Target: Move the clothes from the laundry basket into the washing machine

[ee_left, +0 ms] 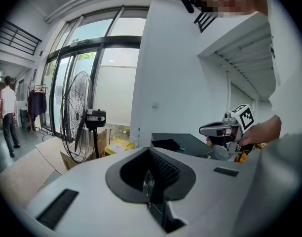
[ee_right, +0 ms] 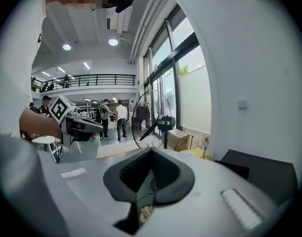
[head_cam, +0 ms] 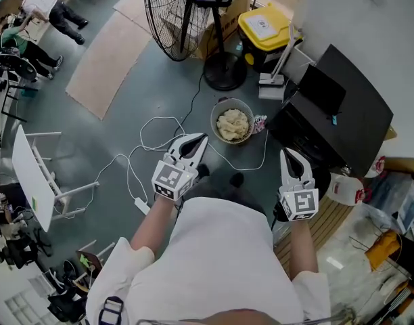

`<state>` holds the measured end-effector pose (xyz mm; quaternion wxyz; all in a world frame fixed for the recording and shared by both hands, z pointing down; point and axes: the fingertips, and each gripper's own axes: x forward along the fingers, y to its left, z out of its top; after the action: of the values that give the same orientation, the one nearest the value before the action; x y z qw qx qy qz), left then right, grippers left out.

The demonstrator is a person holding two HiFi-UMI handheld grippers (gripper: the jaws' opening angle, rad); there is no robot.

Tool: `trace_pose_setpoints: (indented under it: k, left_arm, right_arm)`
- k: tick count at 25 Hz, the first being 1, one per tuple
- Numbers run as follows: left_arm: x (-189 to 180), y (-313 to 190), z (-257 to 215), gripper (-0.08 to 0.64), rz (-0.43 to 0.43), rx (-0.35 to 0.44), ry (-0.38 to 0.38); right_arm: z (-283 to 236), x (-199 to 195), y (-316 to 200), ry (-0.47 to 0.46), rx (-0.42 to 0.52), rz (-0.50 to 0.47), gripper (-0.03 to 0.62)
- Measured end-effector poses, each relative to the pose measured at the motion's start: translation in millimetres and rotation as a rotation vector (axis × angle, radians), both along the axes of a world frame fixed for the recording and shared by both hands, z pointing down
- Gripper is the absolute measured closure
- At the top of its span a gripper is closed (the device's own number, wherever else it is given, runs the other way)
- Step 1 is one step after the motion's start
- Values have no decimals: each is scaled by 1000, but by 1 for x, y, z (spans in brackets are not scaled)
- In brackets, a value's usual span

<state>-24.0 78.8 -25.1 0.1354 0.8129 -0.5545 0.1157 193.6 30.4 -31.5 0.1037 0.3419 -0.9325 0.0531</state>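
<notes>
head view: your left hand-held gripper [head_cam: 201,140] and right hand-held gripper [head_cam: 289,154] are clenched empty; clothes [head_cam: 233,124] ahead look soft, light; pinch a fold.

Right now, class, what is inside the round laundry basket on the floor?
Crumpled cream clothes fill the laundry basket; its bottom and anything beneath the top layer are covered.

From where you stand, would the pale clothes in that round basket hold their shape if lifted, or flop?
Probably flop: the pale clothes lie crumpled in soft folds inside the round basket. Pinched at one spot, they would likely drape and trail. Probably light too; the heap is small.
</notes>
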Motion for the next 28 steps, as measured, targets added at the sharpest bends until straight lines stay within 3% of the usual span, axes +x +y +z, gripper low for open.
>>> trace_pose_setpoints:
  k: [7,15,22,28]
  left_arm:
    - [-12,-20,18,554,42,-29,27]
    - [-41,-42,51,554,109,-53,27]
    - [-63,-53,104,554,124,-100,46]
    - [-83,-56,162,554,86,-156,87]
  right_arm:
    - [14,-17,-12,23,-39,40,583]
    - [39,-64,-23,57,-78,42,582]
    - [91,-104,-33,132,-149,46,581]
    - [156,-125,-51,199,-213,31,581]
